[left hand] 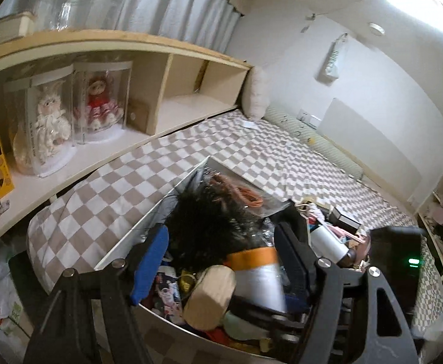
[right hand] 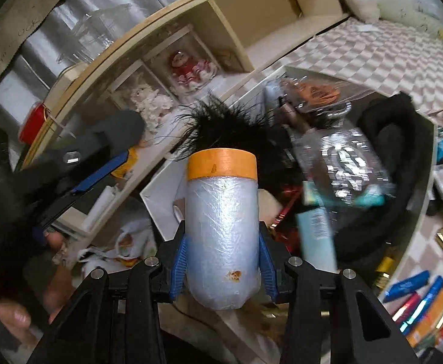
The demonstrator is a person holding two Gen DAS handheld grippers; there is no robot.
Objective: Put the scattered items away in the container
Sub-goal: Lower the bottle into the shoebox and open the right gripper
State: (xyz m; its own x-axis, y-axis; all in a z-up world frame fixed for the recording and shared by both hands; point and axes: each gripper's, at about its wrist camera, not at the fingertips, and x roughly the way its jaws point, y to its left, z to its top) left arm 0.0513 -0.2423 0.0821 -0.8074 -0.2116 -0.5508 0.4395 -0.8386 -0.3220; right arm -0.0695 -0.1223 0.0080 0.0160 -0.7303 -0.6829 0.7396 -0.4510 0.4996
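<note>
A white box (left hand: 136, 227) stands on the checkered bed, crammed with a black feathery thing (left hand: 203, 221), a wooden block (left hand: 209, 294) and other odds and ends. My left gripper (left hand: 221, 242) hovers over the box, its blue-padded jaws wide open and pressing on nothing. My right gripper (right hand: 221, 242) is shut on a roll of clear film with an orange end (right hand: 221, 206), holding it above the white box (right hand: 161, 194). The same roll (left hand: 258, 276) shows low between the left fingers. More loose items (left hand: 336, 221) lie on the bed to the right.
A long wooden shelf (left hand: 173, 45) with two dolls in clear cases (left hand: 100, 100) runs behind the bed. A pillow (left hand: 256, 94) sits at the far end. Tubes and boxes (right hand: 415, 291) lie beside the container. A hand (right hand: 18, 315) grips the left tool.
</note>
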